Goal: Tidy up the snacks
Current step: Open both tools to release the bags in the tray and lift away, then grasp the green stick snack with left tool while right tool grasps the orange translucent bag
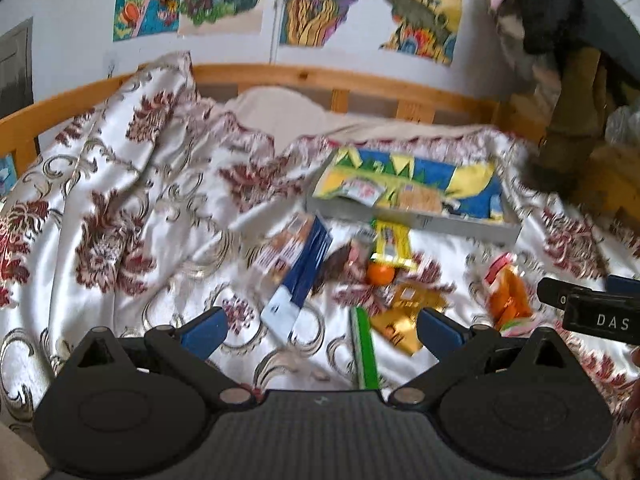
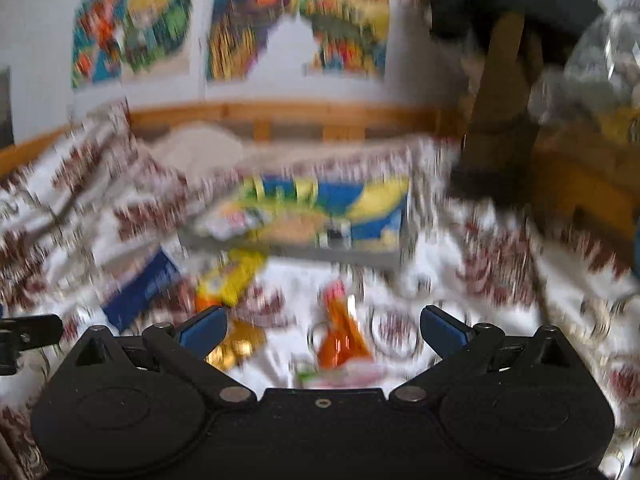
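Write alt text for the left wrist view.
The open left tool hovers over snacks scattered on a floral bedspread: a blue box, an orange and gold wrappers. Behind them lies a shallow tray.

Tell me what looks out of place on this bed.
Snacks lie scattered on the bedspread instead of in the shallow box: a blue carton tipped on its side, a small orange fruit, gold and orange wrappers. Torn wall posters too.
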{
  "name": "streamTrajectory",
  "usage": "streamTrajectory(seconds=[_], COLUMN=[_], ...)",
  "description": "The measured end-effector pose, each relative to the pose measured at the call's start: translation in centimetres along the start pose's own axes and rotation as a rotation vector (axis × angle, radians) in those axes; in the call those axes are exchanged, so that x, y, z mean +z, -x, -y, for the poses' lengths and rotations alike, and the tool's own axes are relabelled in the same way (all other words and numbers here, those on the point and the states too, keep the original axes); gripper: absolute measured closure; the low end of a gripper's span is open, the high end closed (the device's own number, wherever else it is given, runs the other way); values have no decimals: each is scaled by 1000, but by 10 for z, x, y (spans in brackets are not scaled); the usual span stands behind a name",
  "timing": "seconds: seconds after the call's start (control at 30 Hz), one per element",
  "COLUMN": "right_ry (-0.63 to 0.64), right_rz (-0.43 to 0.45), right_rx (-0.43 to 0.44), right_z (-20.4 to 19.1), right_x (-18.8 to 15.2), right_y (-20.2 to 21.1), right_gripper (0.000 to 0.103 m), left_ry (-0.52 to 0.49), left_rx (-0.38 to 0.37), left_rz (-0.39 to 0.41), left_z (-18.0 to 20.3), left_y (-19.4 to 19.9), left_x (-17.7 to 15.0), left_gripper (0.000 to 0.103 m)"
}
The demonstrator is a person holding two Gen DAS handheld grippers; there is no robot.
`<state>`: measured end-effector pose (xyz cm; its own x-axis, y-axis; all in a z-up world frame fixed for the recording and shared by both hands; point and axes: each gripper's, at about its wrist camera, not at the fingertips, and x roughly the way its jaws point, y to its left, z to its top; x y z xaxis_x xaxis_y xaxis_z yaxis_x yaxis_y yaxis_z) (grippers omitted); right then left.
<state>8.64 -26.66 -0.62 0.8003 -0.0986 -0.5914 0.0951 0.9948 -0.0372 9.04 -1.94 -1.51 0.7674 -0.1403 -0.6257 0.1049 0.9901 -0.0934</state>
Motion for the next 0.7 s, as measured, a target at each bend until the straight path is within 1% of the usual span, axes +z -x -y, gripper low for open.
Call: streamTrajectory(seconds=[0.1, 0.2, 0.4, 0.7], right_ry=[-9, 7, 35, 38], right_rz=[-59, -87, -113, -143], right_rx=[13, 17, 34, 36], right_z=[-1, -4, -8, -8], right_x=[-3, -4, -3, -3], right_y=[-7, -10, -15, -21], right_gripper=[1, 1, 1, 1], left_ry=[-6, -5, -17, -33], left_rx=[23, 28, 32, 42], left_rz=[-44, -81, -116, -155], left_z=[0, -1, 1, 6], left_y=[-6, -11, -16, -22], left_x=[-2, -4, -6, -7], left_gripper=[0, 0, 0, 0])
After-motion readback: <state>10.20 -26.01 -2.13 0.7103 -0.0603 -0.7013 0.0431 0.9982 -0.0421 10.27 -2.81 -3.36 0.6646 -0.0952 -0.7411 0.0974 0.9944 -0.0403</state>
